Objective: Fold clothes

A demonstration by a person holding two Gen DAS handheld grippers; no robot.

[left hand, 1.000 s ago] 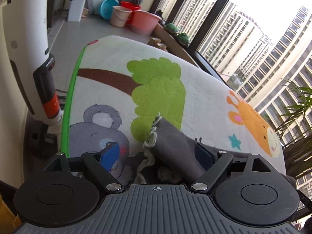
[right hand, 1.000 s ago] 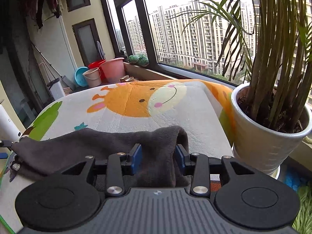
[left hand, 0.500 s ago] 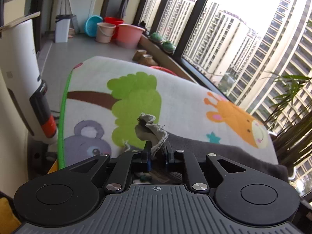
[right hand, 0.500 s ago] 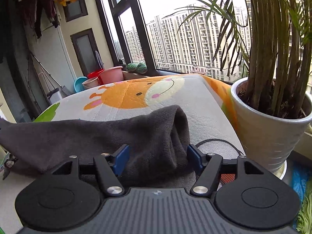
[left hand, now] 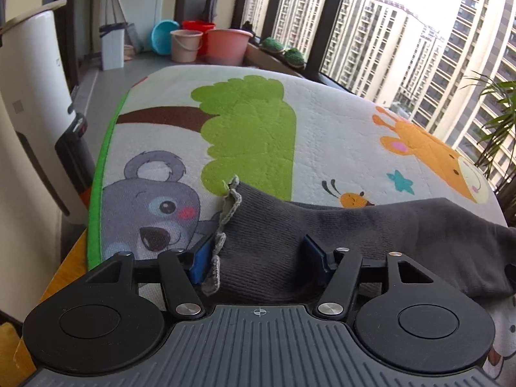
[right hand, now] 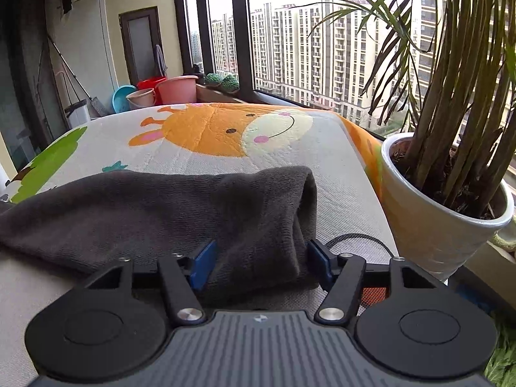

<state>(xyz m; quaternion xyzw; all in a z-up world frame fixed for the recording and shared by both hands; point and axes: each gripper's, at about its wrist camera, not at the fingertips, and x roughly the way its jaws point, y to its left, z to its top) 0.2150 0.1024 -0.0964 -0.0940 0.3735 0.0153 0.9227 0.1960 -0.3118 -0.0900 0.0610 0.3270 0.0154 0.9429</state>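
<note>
A dark grey knitted garment (left hand: 354, 225) lies stretched flat across the cartoon play mat (left hand: 338, 135). Its frayed left end (left hand: 230, 200) lies between the blue pads of my left gripper (left hand: 258, 258), which is open with the cloth resting loosely between the jaws. In the right wrist view the garment's rounded right end (right hand: 258, 200) lies between the pads of my right gripper (right hand: 259, 264), also open and not pinching the cloth.
A potted palm in a white pot (right hand: 435, 219) stands right of the mat's edge. A black cable loop (right hand: 358, 237) lies near the right gripper. A white appliance (left hand: 29, 129) stands left of the mat. Buckets (left hand: 206, 45) stand far back by the window.
My left gripper, shut on the garment's frayed end half a second ago, has opened and the cloth now lies flat. My right gripper stays open; the garment has dropped onto the mat.
</note>
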